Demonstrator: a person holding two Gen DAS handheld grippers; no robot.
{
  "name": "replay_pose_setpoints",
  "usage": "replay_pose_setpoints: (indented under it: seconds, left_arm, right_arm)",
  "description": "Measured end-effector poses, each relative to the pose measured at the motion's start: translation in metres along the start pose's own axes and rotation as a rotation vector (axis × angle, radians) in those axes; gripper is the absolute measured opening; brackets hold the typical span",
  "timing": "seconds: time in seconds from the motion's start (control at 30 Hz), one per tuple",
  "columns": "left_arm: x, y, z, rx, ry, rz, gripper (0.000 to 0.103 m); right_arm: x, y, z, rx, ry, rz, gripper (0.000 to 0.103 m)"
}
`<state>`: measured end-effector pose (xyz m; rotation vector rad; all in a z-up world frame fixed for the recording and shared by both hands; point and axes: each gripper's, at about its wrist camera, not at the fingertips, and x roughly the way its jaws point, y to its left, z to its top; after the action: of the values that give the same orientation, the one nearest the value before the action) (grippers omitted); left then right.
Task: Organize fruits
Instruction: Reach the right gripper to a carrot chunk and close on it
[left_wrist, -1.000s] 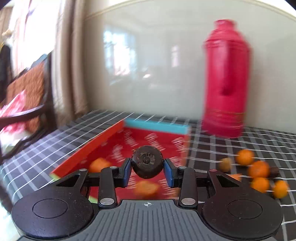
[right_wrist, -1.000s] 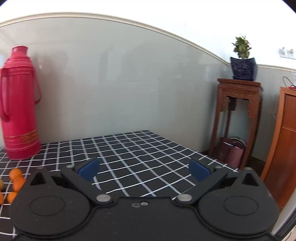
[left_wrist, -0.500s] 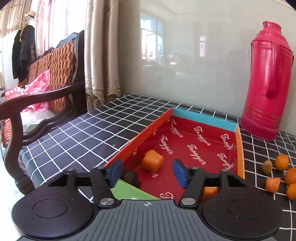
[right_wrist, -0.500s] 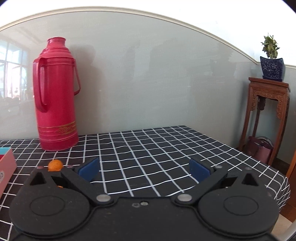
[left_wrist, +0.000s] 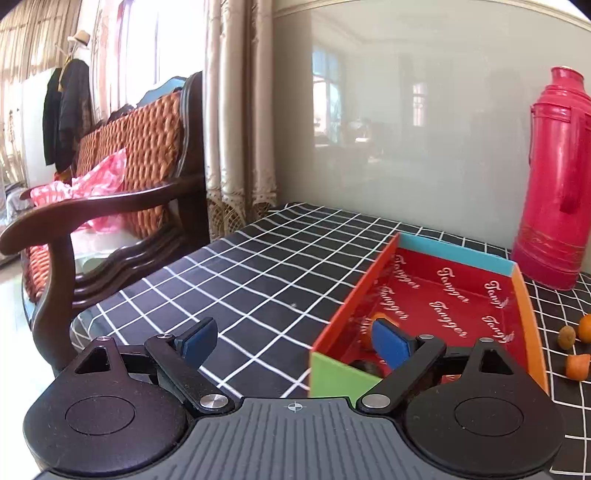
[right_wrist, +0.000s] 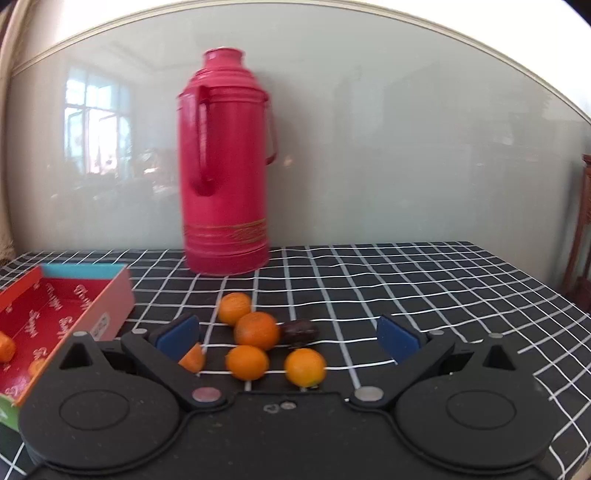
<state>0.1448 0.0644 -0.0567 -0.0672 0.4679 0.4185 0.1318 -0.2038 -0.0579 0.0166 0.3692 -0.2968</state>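
A red box (left_wrist: 354, 295) with coloured walls lies on the checked cloth. In it are a dark round fruit (left_wrist: 371, 367) near the green end wall and an orange piece (left_wrist: 369, 325), half hidden by a finger. My left gripper (left_wrist: 295, 343) hovers at the box's near left corner; its jaws are opening and nothing is between the pads. In the right wrist view my right gripper (right_wrist: 288, 336) is open, holding nothing, just short of a cluster of oranges (right_wrist: 256, 330), a dark fruit (right_wrist: 299, 332) and an orange piece (right_wrist: 192, 358) on the cloth.
A tall red thermos (right_wrist: 225, 166) stands at the back by the glass wall, behind the fruit. The box (right_wrist: 107, 306) lies left of the cluster with two oranges (right_wrist: 5, 347) inside. A wooden armchair (left_wrist: 110, 206) stands past the table's left edge.
My left gripper opened and let go of the dark fruit, which now lies in the box, then drifted left. My right gripper swung left, bringing the thermos, the box and the fruit cluster into view.
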Motion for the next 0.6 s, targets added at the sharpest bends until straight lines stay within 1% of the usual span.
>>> replay_pose_setpoints:
  seconds: [0.17, 0.2, 0.3, 0.4, 0.47, 0.6]
  left_arm:
    - [0.005, 0.019, 0.001, -0.037, 0.009, 0.033, 0.093]
    - [0.006, 0.022, 0.000, -0.040, 0.009, 0.037, 0.094]
    - [0.007, 0.029, -0.001, -0.046, 0.006, 0.047, 0.094]
    - [0.007, 0.036, -0.001, -0.051, 0.005, 0.057, 0.095]
    - [0.009, 0.040, -0.002, -0.053, 0.007, 0.062, 0.095]
    - [0.011, 0.045, -0.002, -0.050, 0.006, 0.073, 0.095]
  right_arm:
    - [0.008, 0.023, -0.002, -0.037, 0.036, 0.068, 0.095]
    - [0.011, 0.027, -0.002, -0.046, 0.047, 0.076, 0.093]
    - [0.020, 0.037, -0.004, -0.064, 0.088, 0.103, 0.084]
    - [0.029, 0.041, -0.004, -0.031, 0.141, 0.162, 0.075]
    - [0.035, 0.045, -0.004, -0.013, 0.157, 0.185, 0.071]
    - [0.051, 0.054, -0.002, -0.029, 0.194, 0.188, 0.062]
